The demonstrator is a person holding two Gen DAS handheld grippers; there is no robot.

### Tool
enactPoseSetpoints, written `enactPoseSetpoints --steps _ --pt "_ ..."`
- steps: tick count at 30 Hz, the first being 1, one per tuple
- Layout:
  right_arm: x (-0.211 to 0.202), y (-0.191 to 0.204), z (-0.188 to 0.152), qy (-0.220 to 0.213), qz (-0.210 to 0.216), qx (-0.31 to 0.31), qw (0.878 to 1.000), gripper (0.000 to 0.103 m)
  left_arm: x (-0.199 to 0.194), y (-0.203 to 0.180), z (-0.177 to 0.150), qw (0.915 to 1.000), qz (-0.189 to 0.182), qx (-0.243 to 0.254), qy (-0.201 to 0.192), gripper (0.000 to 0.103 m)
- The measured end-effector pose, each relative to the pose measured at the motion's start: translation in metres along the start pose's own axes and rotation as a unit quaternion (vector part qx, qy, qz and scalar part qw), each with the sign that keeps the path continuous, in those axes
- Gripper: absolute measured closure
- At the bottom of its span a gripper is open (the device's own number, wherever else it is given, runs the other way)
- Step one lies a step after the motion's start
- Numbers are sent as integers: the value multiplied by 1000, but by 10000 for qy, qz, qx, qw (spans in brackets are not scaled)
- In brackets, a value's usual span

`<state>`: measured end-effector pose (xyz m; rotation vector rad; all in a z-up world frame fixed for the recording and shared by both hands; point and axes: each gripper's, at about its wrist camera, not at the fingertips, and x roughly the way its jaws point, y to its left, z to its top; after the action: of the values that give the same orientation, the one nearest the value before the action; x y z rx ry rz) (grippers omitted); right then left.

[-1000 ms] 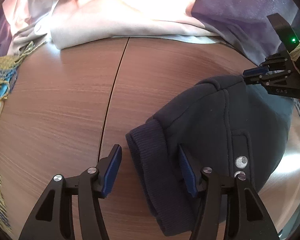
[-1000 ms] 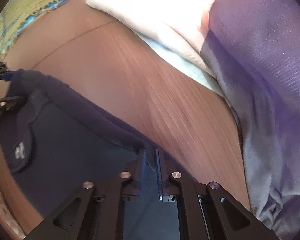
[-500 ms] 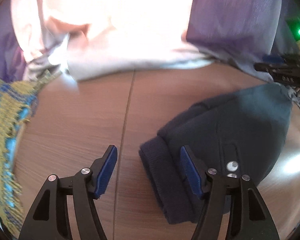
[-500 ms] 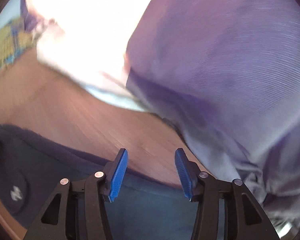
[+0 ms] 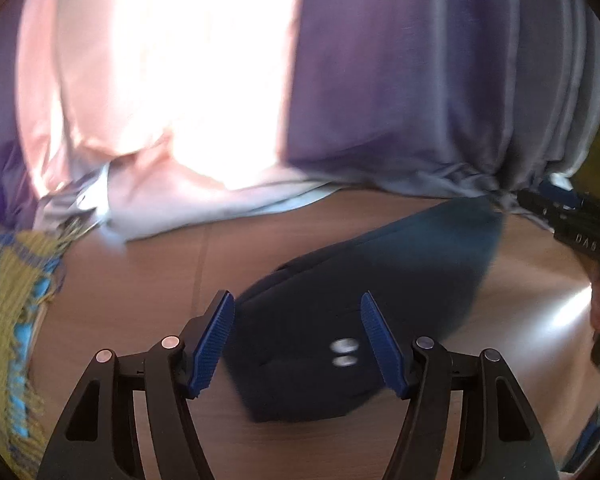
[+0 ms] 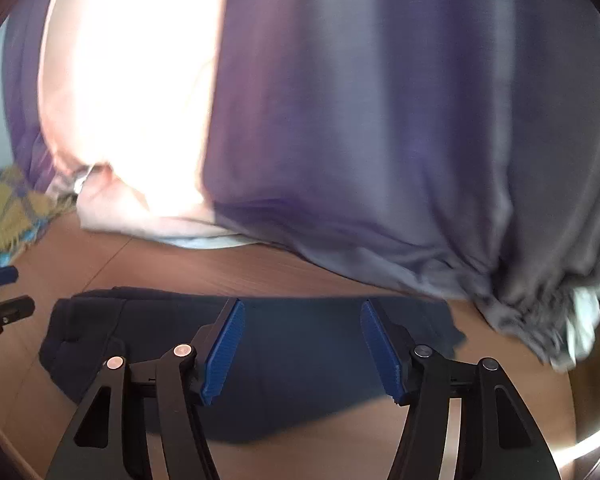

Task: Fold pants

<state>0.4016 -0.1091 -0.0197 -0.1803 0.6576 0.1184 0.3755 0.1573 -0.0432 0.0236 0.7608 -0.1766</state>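
- The right gripper (image 6: 302, 346), clamped on the pants (image 6: 300, 364) a second ago, is opening; its fingers (image 6: 224, 346) hang released above the fabric.
- The left gripper (image 5: 298, 346) has lifted too, fingers apart and empty.
- The pants lie compact on the table (image 5: 140, 280) below both: this fold looks complete.

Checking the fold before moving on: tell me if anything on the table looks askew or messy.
Nothing stands out. The dark pants lie as a compact folded bundle flat on the wooden table, apart from the light cloth and fringed blanket behind.

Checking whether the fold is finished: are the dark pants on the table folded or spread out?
Folded. The dark pants lie as one compact bundle on the wooden table, no legs trailing out.
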Motion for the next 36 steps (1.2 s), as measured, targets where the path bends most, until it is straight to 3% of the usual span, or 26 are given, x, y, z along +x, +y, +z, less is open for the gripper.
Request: enactPoseSetpoints --steps 6,16,22,25,36 --pt "-36 -41 -32 -326 -367 895 9948 42 1 -59 18 9945 -642 757 -343 38" --pt "-49 -121 -62 -537 -683 2169 9723 42 40 -147 84 9666 -1738 1770 -645 37" --pt "-19 -153 -74 -529 -686 2367 9677 42 99 -198 121 9458 -2067 2487 -286 37" --pt "5 -172 -81 -394 -531 2688 9609 42 129 -214 134 9404 -2223 2570 -119 37" --pt "104 -215 -106 34 -228 3964 9178 42 249 -257 153 9250 -2608 2678 679 45"
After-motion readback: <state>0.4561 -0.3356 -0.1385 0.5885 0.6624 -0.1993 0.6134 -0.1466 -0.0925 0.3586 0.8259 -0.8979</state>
